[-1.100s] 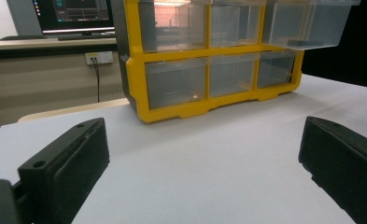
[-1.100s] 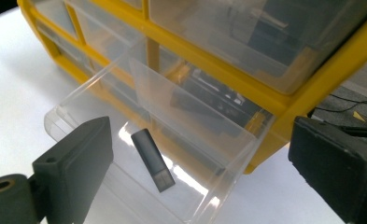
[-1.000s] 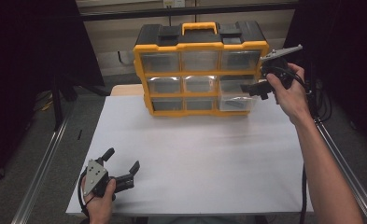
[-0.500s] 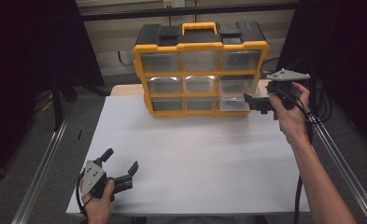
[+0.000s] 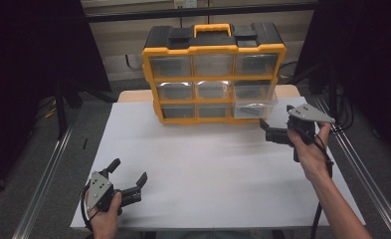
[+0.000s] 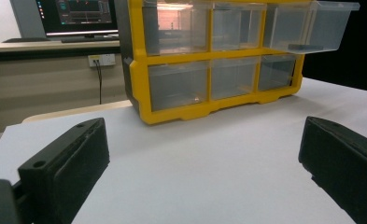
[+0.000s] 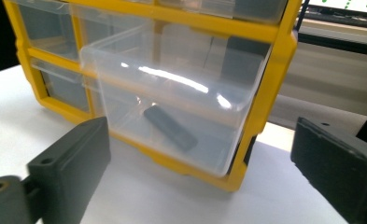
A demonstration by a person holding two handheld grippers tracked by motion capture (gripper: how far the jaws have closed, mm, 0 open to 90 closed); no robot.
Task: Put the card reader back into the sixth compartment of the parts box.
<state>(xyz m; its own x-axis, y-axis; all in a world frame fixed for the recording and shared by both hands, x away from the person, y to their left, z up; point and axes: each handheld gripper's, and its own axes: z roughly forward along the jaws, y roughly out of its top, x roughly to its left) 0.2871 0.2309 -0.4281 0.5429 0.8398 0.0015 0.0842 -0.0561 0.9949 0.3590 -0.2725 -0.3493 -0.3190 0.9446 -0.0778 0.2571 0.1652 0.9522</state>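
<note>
We note the clear plastic drawer (image 7: pixel 172 116) pulled partway out of the yellow and black organiser cabinet (image 5: pixel 213 74); it sits in the right column, middle row, jutting past the yellow frame. In the high view the same drawer (image 5: pixel 255 107) overhangs the front of the cabinet. Inside it lies a small dark flat bar (image 7: pixel 170 128), resting aslant on the drawer floor.

Our right gripper (image 5: pixel 265 130) hangs just in front of the drawer, apart from it, its jaws spread wide with nothing between them. The right gripper view looks straight at the drawer's front wall between the two black jaws.

Our left gripper (image 5: pixel 129 177) sits low at the near left corner of the white table (image 5: pixel 208 164), well apart from the cabinet, jaws likewise spread and empty. From the left gripper view we see the drawer (image 6: pixel 314 25) at upper right, standing out from its neighbours, which are shut flush.

The cabinet stands at the far edge of the table, orange handle (image 5: pixel 212 29) on top.
</note>
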